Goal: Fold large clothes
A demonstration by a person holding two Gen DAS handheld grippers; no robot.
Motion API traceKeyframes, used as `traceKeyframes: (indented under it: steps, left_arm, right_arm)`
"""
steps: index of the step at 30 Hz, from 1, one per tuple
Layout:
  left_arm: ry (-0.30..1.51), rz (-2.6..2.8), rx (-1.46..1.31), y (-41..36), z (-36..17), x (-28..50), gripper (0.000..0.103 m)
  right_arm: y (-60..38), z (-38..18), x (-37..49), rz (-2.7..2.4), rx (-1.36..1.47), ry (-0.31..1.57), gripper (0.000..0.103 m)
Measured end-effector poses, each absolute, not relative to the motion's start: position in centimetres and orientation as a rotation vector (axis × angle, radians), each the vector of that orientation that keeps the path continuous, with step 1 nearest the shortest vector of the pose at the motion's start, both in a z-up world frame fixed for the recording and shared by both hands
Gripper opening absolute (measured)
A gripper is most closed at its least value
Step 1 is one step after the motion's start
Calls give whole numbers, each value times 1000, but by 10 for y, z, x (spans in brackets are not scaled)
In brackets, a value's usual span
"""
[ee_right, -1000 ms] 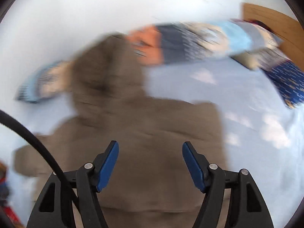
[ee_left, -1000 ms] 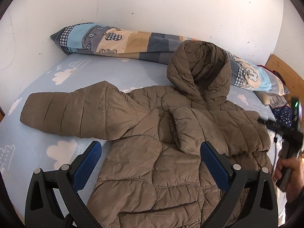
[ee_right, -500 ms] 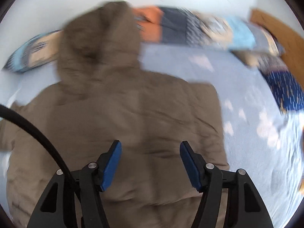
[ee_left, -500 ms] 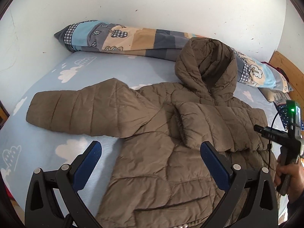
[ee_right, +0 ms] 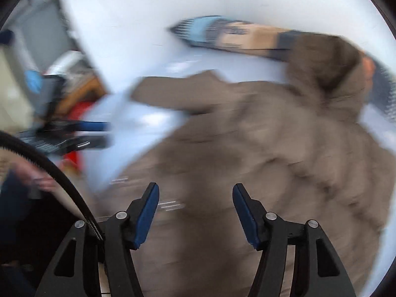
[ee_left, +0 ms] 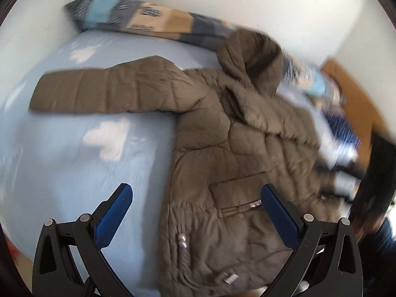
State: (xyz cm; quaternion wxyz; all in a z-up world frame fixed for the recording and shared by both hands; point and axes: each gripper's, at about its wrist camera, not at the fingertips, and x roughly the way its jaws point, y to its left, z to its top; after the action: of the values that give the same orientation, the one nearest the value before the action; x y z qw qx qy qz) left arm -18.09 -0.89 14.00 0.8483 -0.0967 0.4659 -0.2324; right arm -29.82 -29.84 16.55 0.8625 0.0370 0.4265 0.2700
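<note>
The left wrist view gives the clearer look: a brown quilted puffer jacket (ee_left: 237, 148) lies front up on the bed (ee_left: 61, 168), hood (ee_left: 250, 57) toward the wall edge, where a long patchwork pillow (ee_left: 153, 19) rests. One sleeve (ee_left: 106, 89) stretches flat toward the bed's left edge; the other is folded across the chest. Metal zip pulls glint at a flap pocket (ee_left: 232, 193). The sheet is pale blue with white cloud shapes. The left gripper (ee_left: 195, 198) hangs above the jacket's hem, jaws spread wide and empty.

The right wrist view is heavily smeared, yet it alone shows blurred clutter beyond the bed's left edge. The right gripper (ee_right: 195, 198) hovers over the jacket's body, jaws closing, nothing gripped between them.
</note>
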Motion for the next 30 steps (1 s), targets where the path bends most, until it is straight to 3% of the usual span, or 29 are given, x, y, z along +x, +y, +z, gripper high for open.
traceKeyframes:
  steps: [3,9,11,14,16,17,18,20,21,30]
  left_arm:
    - [946,-492,-327,12,157,-200,103]
    - [884,-515,-332,18,180,-222,103]
    - [893,-520,-343,18,183,-221,103]
    - [875,-587,-405,21,200,-225,103]
    - [843,-664,-461,21,218,-229,103]
    - [832,-699,-477,19,227,-230,103]
    - [814,-744,-495,16,238,-231,103]
    - [781,-849,-536,6,258,-234,103]
    - [764,-888,-538,0,266,-236,103]
    - [782,-1285,-614,-47,284,-239,103]
  right_arm:
    - [-265,146,-326,609,170,936,67]
    - [-178,112,-361,667,35,993,67]
    - [-153,96,-360,607,-64,1018,72]
    - [-162,86,-350,625,36,1081,40]
    - [-184,122,-352,653,149,960,40]
    - [-194,145,-355,651,183,876,43]
    - [-202,167,-358,666,230,799,60]
    - [-214,202,-367,723,343,676,80]
    - [-217,217,-374,753,392,612,85]
    - [-229,278,-390,857,420,465,86]
